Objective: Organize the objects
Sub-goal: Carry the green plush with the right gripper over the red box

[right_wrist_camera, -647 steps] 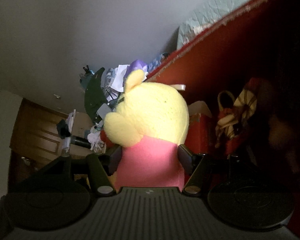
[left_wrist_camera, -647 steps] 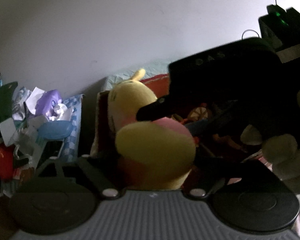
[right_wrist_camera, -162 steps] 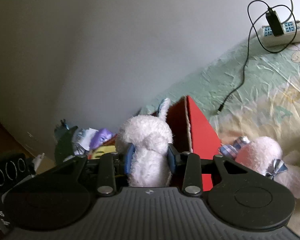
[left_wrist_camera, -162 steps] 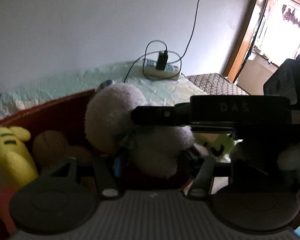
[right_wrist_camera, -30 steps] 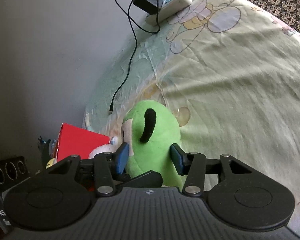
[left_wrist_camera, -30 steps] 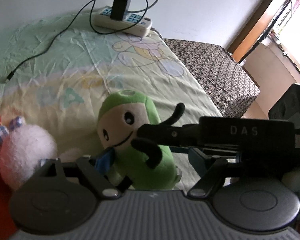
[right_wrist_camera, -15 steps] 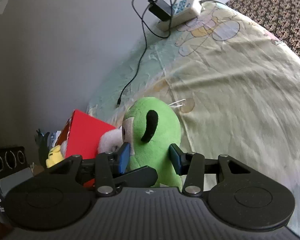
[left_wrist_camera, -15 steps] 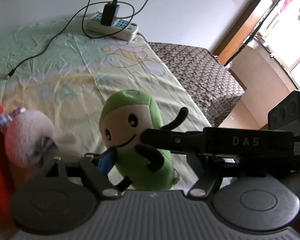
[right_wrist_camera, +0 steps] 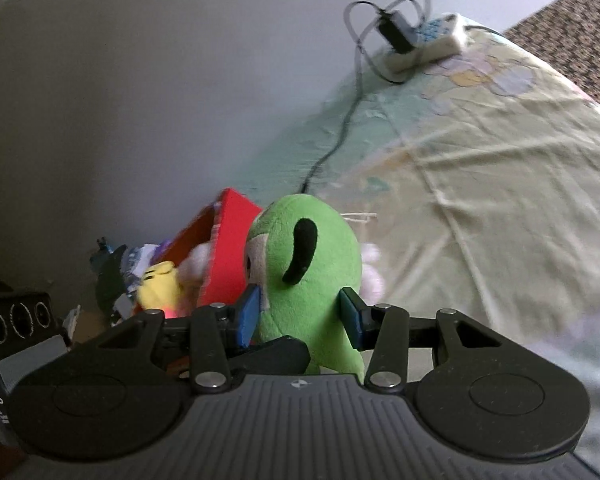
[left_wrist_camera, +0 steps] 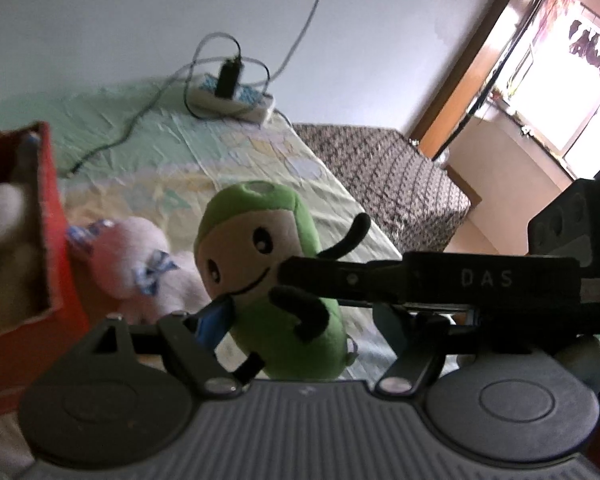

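**Q:** ok so who's got the green plush right now?

**A:** The right gripper. Its blue pads press on both sides of the plush's lower body, so the tongs are closed on it at about the width of the toy. From the right wrist cam you see the back/side of it, with one black arm curving down the body.

**Q:** and the left one?

**A:** The left gripper is right there too. One blue pad sits against the plush at its side. The other finger is hidden behind the right tool's black arm, which crosses in front of the plush's belly, so I can't tell if the left one is actually squeezing or just alongside. It looks fairly wide, though.

**Q:** where's the plush relative to the box?

**A:** Not in it. It's upright over the bed sheet, just to the right of the red box, face turned toward the left cam. Whether its bottom touches the sheet, can't say.

**Q:** what's in the box?

**A:** A yellow toy and something white and fluffy.

**Q:** anything else lying around?

**A:** A pink plush with a checked bow lies on the sheet between box and green plush. A power strip with a charger plugged in sits far back by the wall, its cable trailing over the sheet.
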